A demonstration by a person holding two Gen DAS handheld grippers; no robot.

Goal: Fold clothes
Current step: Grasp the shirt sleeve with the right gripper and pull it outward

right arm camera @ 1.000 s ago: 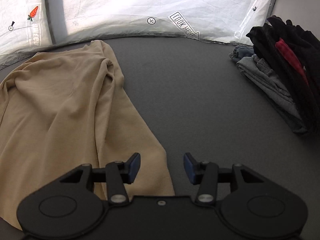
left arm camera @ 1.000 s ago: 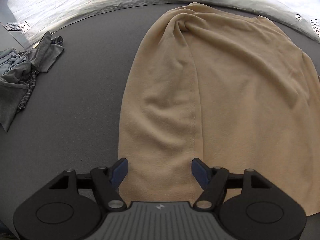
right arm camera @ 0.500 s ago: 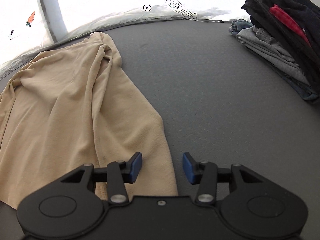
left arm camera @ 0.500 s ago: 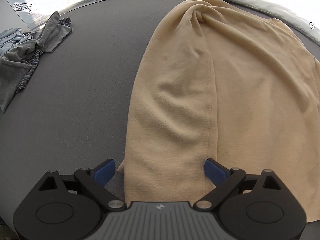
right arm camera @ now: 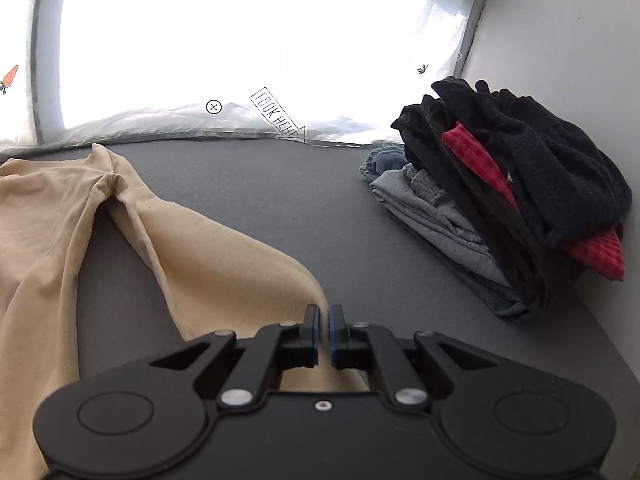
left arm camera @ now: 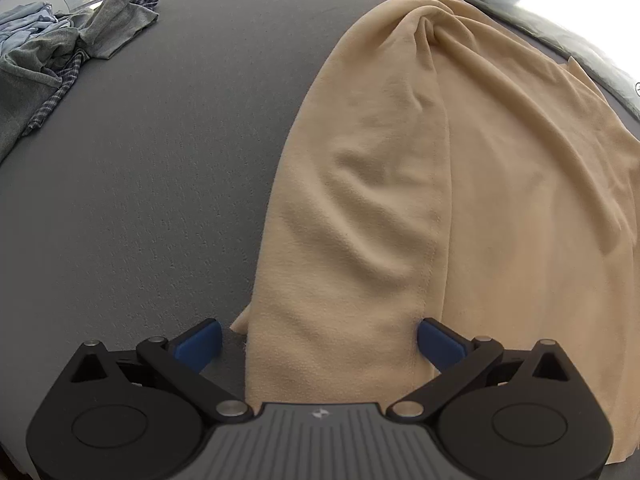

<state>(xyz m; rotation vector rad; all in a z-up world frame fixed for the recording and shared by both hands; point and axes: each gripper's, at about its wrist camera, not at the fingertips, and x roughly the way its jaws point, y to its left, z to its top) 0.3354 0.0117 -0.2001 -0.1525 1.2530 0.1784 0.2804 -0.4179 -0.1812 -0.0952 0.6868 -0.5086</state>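
A beige garment [left arm camera: 400, 200] lies spread on the grey table [left arm camera: 140, 200], with one long fold running toward me. My left gripper [left arm camera: 320, 340] points steeply down over the fold's near end. Its jaws are opening wide, the fold lies between the blue pads [left arm camera: 200, 344], and neither pad squeezes it. In the right wrist view my right gripper [right arm camera: 325, 320] is shut on the near corner of the beige garment [right arm camera: 224, 256]. That corner is raised off the table, and the cloth slopes from it back to the rest of the garment at the left.
A crumpled heap of grey, blue and plaid clothes [left arm camera: 52, 60] lies at the table's far left. A folded stack of black, red and grey clothes [right arm camera: 500, 200] stands at the right against a white wall [right arm camera: 560, 40]. A bright white sheet [right arm camera: 240, 40] borders the far edge.
My left jaws spread wider around the fold while the hand drew closer over it. My right jaws closed on the garment's corner and lifted it, and the right view tipped upward.
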